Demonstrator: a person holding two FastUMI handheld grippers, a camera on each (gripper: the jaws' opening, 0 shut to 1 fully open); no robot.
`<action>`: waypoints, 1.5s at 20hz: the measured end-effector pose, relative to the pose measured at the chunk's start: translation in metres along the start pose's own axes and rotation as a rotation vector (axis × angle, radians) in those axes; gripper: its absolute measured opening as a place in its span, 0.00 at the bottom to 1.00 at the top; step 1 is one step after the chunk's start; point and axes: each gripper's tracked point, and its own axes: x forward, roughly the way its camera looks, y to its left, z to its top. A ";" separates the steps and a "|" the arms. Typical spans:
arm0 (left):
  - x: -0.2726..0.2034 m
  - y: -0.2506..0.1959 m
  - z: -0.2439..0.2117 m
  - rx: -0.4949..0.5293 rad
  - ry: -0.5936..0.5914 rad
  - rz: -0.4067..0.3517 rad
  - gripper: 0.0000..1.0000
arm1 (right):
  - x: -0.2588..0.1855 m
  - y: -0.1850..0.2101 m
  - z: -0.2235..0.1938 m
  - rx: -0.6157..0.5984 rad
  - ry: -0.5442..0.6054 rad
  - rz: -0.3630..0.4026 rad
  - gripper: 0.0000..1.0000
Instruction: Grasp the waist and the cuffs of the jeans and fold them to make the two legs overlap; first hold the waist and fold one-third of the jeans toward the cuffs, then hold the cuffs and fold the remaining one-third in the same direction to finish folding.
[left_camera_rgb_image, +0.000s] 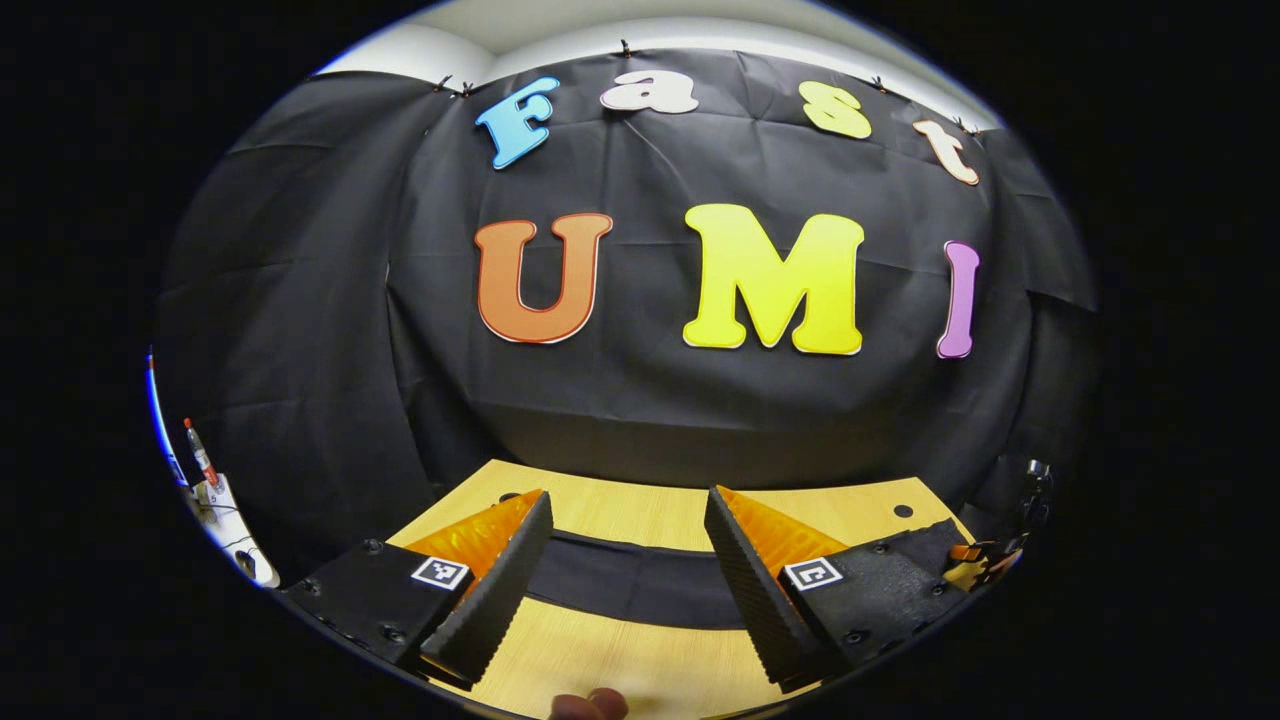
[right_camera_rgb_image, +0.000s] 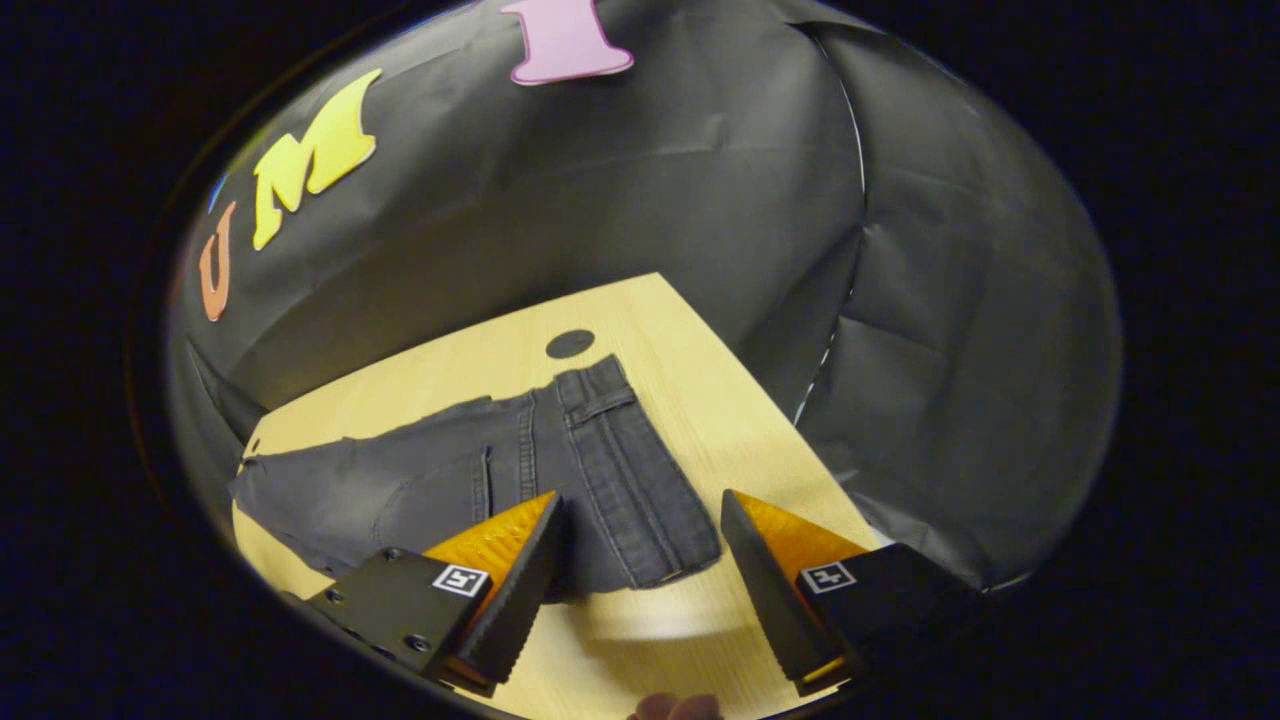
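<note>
Dark grey jeans (right_camera_rgb_image: 560, 470) lie flat on the wooden table (right_camera_rgb_image: 700, 380), the waistband toward the table's right edge and the legs running off to the left. My right gripper (right_camera_rgb_image: 640, 520) hovers open just above the near corner of the waist, touching nothing. In the left gripper view the jeans (left_camera_rgb_image: 630, 580) show as a dark band across the table (left_camera_rgb_image: 640, 510). My left gripper (left_camera_rgb_image: 628, 520) stands open over that band, its fingers apart with only cloth and table between them.
A round dark hole (right_camera_rgb_image: 570, 343) in the tabletop lies just beyond the waistband; the same kind of hole (left_camera_rgb_image: 903, 511) shows near the far right corner. The table's right edge drops off beside the waist. A fingertip (left_camera_rgb_image: 590, 705) shows at the bottom.
</note>
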 end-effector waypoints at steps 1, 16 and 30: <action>0.004 0.003 -0.001 0.001 0.003 0.008 0.99 | 0.001 0.001 0.000 0.010 0.001 0.007 0.97; -0.023 0.068 -0.010 -0.110 -0.004 0.140 0.99 | -0.039 0.033 0.026 0.013 0.071 0.003 0.01; -0.046 0.163 -0.041 -0.180 -0.007 0.181 0.98 | -0.158 0.311 0.089 -0.228 -0.098 0.242 0.00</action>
